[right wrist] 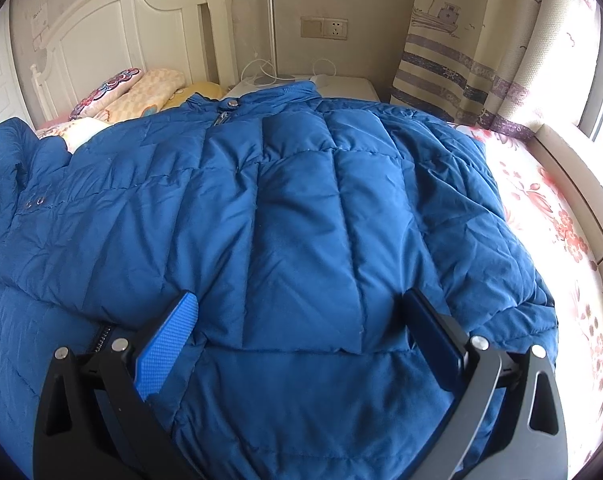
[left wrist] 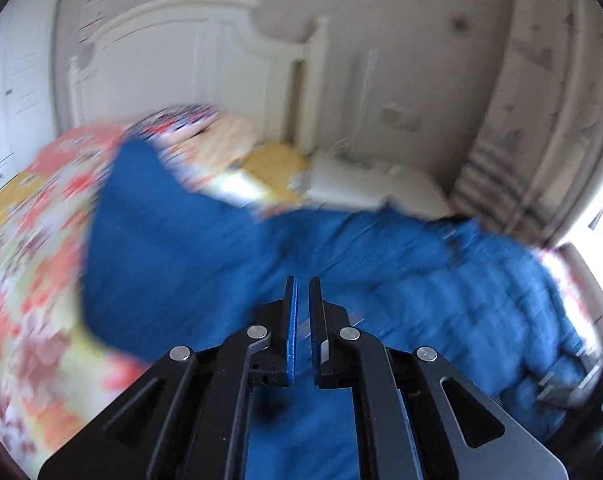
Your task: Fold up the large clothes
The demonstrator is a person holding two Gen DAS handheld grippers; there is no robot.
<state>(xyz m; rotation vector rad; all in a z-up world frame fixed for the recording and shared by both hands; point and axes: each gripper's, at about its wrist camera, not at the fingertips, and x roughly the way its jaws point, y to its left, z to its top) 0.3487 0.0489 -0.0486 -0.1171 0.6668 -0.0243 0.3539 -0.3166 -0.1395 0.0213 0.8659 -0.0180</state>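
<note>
A large blue puffer jacket (right wrist: 293,208) lies spread on the bed, collar toward the headboard. My right gripper (right wrist: 301,320) is open, its fingers wide apart over the lower middle of the jacket with nothing pinched. In the blurred left wrist view, my left gripper (left wrist: 303,284) is shut above the jacket (left wrist: 229,264), and I make out no fabric between its fingers. One sleeve (right wrist: 5,148) lies bunched at the far left near the pillows. The right gripper's body (left wrist: 565,384) shows at the right edge of the left wrist view.
The floral bedsheet (right wrist: 549,216) shows to the right of the jacket. Pillows (right wrist: 141,92) sit by the white headboard (right wrist: 113,32). A white bedside table (right wrist: 341,84) with cables stands behind the collar. A curtain (right wrist: 461,52) and a window ledge (right wrist: 573,168) border the right side.
</note>
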